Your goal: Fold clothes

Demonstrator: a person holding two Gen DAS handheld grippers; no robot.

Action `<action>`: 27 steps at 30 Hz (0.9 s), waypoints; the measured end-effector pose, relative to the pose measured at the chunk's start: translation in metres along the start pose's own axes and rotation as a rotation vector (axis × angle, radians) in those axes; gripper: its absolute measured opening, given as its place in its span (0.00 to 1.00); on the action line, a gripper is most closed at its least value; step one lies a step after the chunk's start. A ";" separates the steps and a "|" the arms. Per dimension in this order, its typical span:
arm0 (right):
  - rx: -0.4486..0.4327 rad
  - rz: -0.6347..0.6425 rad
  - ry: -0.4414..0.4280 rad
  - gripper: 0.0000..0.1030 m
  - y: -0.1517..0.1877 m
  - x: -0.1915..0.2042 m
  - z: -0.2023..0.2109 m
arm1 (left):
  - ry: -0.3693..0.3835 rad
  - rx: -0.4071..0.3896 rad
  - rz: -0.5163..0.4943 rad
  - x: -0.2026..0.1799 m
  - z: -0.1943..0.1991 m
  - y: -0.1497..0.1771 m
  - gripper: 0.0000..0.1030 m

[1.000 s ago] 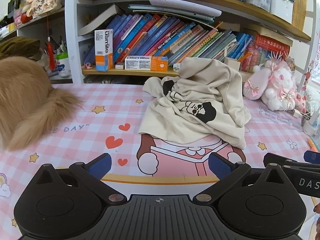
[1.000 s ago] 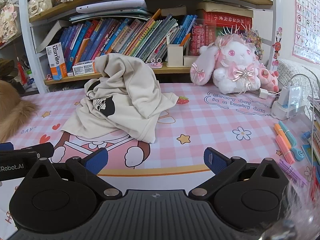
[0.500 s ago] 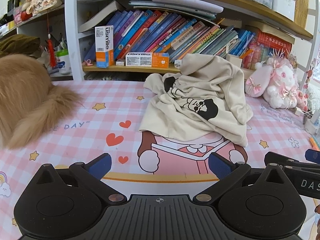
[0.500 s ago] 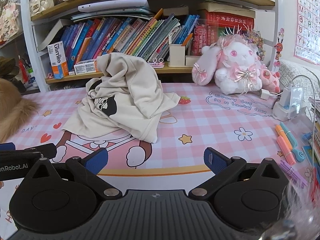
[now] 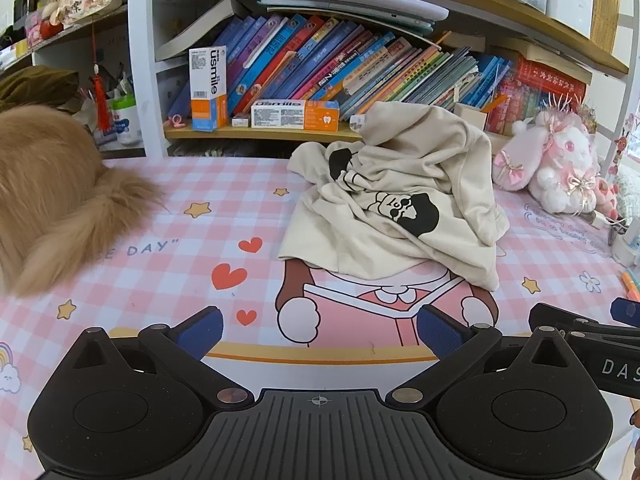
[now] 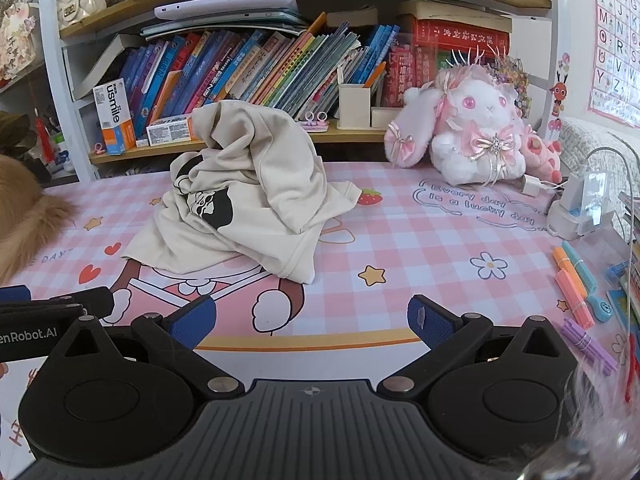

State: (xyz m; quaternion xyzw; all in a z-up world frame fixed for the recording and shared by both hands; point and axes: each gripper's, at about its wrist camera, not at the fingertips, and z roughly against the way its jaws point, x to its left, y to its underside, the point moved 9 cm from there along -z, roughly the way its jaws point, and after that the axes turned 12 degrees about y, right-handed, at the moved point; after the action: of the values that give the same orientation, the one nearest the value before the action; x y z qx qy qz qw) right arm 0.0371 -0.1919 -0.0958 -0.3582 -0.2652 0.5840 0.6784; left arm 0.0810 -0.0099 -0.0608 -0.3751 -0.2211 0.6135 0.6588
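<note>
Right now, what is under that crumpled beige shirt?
The beige shirt lies on the pink checked mat, over a cartoon figure whose hands and pink collar show. The figure's upper part is covered.

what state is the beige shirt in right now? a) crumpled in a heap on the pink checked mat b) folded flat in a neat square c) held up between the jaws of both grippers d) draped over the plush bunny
a: the beige shirt lies bunched in a heap on the pink checked mat, and both grippers' jaws stand open and empty in front of it.
</note>
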 end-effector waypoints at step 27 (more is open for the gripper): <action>0.024 0.007 0.001 1.00 0.003 0.005 -0.008 | 0.001 0.025 -0.013 0.003 -0.007 0.002 1.00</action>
State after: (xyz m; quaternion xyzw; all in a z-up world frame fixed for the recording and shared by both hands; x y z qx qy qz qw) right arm 0.0428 -0.1887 -0.1036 -0.3510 -0.2566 0.5896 0.6807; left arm 0.0860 -0.0087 -0.0671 -0.3659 -0.2156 0.6116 0.6675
